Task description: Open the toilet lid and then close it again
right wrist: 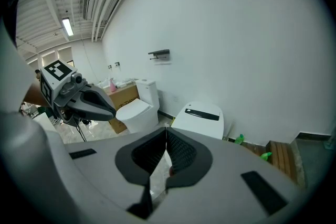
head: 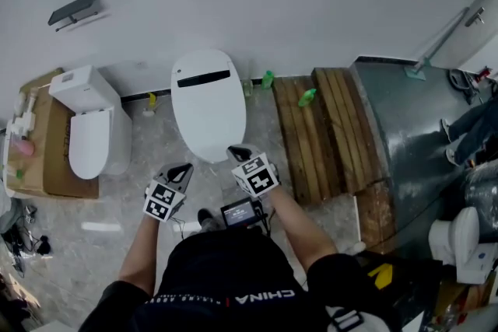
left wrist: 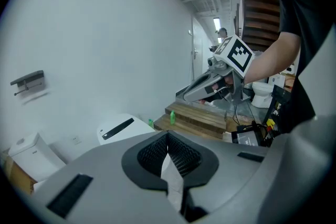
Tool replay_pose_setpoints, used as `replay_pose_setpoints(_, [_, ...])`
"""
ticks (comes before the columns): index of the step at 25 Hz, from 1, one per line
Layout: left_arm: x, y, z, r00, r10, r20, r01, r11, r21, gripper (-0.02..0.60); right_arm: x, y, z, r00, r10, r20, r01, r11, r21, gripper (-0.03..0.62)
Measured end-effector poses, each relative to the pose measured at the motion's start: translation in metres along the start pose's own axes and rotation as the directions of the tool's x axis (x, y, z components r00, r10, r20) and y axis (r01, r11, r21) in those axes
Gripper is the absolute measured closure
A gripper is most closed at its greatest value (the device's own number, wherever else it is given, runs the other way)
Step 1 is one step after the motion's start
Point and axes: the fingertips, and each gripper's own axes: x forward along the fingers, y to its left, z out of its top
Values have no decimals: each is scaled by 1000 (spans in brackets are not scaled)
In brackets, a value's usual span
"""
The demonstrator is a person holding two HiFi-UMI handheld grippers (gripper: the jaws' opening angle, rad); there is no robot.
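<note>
Both the left gripper (head: 184,169) and the right gripper (head: 236,152) are pinched shut on nothing. The closed toilet lid (head: 208,101) lies straight ahead, long axis running toward the wall. Its front edge sits just beside the right gripper, the nearer one.

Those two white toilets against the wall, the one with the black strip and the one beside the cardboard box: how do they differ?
The white oval toilet with the black strip has no tank behind it; the white toilet beside the brown cardboard box carries a boxy tank. The strip toilet looks broader, the other narrower. Both are white, with lids down.
</note>
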Motion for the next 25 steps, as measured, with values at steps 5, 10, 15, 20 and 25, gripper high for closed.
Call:
replay_pose_setpoints(5, [3, 3, 6, 1000, -4, 5, 4, 1000, 7, 571, -2, -9, 1, 1000, -12, -6, 12, 1000, 4, 580])
replay_pose_setpoints(10, [4, 5, 4, 1000, -7, -9, 7, 1000, 9, 571, -1, -13, 1, 1000, -12, -16, 12, 1000, -5, 580])
replay_pose_setpoints(15, [13, 5, -1, 999, -22, -40, 23, 1000, 22, 571, 5, -20, 3, 1000, -7, -29, 6, 999, -50, 580])
replay_pose_setpoints(20, [38, 2, -29, 992, -49, -118, 58, 996, 71, 571, 28, -25, -15, 998, 24, -62, -30, 995, -99, 579])
replay_pose_setpoints(25, [81, 0, -80, 975, -65, -213, 91, 989, 116, 571, 69, -35, -65, 992, -13, -125, -22, 961, -275, 579])
